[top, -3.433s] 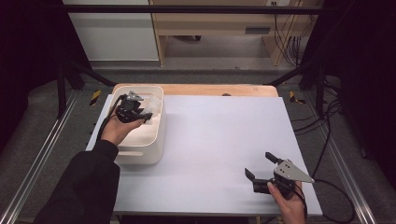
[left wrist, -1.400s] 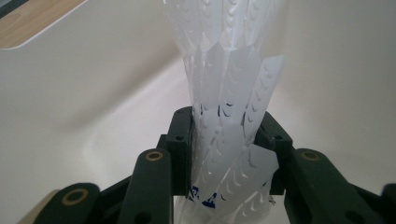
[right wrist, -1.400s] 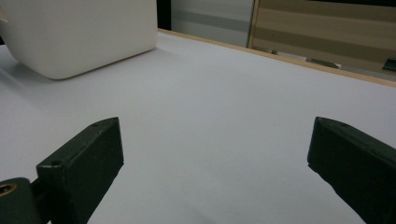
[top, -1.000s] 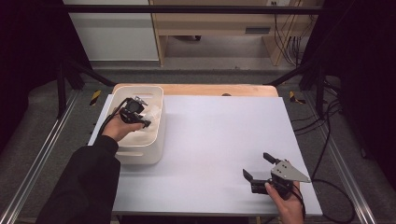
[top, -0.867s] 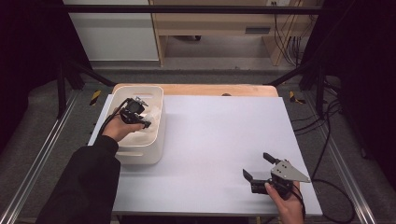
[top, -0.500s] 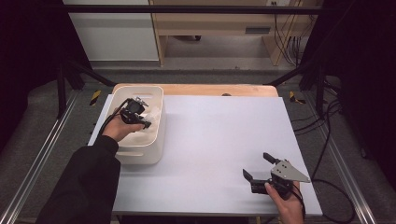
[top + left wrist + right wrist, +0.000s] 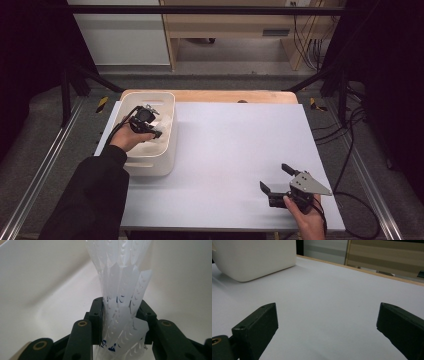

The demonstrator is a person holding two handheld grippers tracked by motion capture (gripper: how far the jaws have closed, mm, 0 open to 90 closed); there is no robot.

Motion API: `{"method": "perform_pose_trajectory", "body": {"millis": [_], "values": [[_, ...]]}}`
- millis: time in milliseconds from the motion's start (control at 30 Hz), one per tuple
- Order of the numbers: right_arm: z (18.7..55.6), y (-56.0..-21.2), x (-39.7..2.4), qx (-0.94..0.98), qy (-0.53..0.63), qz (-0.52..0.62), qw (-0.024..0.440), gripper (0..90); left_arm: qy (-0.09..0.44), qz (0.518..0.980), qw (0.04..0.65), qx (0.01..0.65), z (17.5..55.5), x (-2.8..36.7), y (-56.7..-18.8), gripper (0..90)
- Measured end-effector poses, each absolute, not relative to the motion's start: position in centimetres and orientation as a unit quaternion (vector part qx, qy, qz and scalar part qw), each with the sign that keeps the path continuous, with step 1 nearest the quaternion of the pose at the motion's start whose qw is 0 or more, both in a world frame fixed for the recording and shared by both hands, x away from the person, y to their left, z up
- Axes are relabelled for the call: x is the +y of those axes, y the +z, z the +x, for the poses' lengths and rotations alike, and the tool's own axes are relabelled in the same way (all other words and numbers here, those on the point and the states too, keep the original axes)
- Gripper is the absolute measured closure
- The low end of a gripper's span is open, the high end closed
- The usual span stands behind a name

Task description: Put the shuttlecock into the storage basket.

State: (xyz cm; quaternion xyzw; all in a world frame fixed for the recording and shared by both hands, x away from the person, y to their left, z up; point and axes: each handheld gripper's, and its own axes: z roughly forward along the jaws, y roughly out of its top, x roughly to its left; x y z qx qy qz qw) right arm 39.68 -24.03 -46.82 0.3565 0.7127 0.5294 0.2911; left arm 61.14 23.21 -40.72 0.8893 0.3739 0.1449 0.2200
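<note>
While clamped upright between the pads of the left gripper [image 7: 122, 322] inside the white bin [image 7: 165, 150] at far left, stands a translucent plastic sleeve [image 7: 122, 290], long axis rising away from the jaws, far from the idle, wide-open right gripper [image 7: 278, 179] near right.

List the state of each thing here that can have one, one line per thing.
Left gripper: shut on the translucent white plastic sleeve with cut-out flaps, inside the bin.
Right gripper: open, nothing between its jaws, above the white table.
White rectangular plastic bin: upright on the table, open-topped.
</note>
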Motion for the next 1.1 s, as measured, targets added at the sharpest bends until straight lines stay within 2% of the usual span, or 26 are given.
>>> {"method": "perform_pose_trajectory", "body": {"millis": [1100], "values": [[39.69, -46.83, -23.98, 0.713, 0.529, 0.357, 0.290, 3.7, 0.135, 0.893, 0.211, 0.373, 61.14, 23.07, -41.11, 62.4]]}}
